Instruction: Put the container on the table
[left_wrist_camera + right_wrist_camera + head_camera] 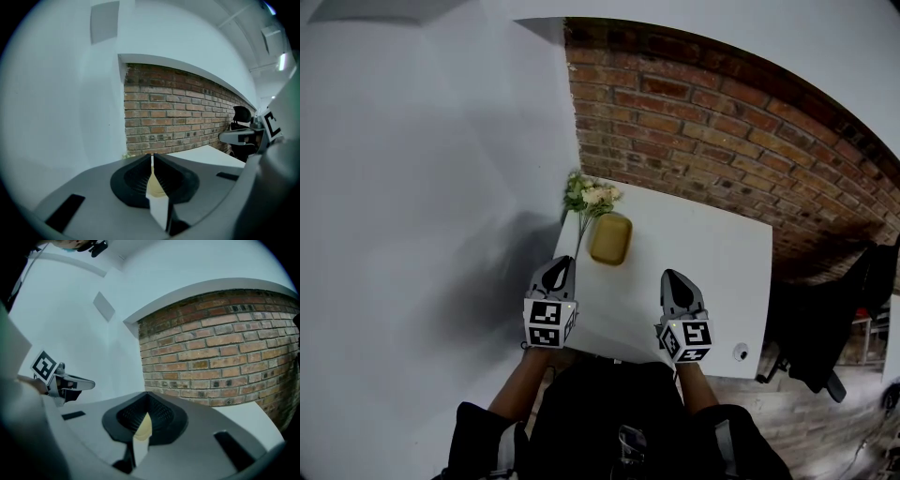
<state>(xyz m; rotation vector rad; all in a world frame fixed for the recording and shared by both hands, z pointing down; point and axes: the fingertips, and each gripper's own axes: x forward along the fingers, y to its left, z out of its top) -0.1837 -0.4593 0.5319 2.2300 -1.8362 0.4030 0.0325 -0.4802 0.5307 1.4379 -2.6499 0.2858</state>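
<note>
Head view: container point(610, 240), tan-yellow, oblong with rounded corners, already rests flat on the white surface point(703, 253). It lies toward the far left corner, with a bunch of flowers point(590, 197) just beside it at 11 o'clock. Brick wall point(722, 122) behind.

Left gripper point(562, 265): jaws together, nothing held, tips at the near edge of the surface; container at its 1 o'clock, apart.

Right gripper point(673, 278): jaws together, nothing held; container at its 10 o'clock, apart.

Judgement: placement looks done, neither gripper in contact.

Handling estimate: shallow and probably light, with a rigid, smooth and perhaps slippery shell. If re-gripped, open the jaws and clamp across the short width at mid-length, or pinch a long-side rim. Approach from 6 o'clock to avoid the flower stems.
</note>
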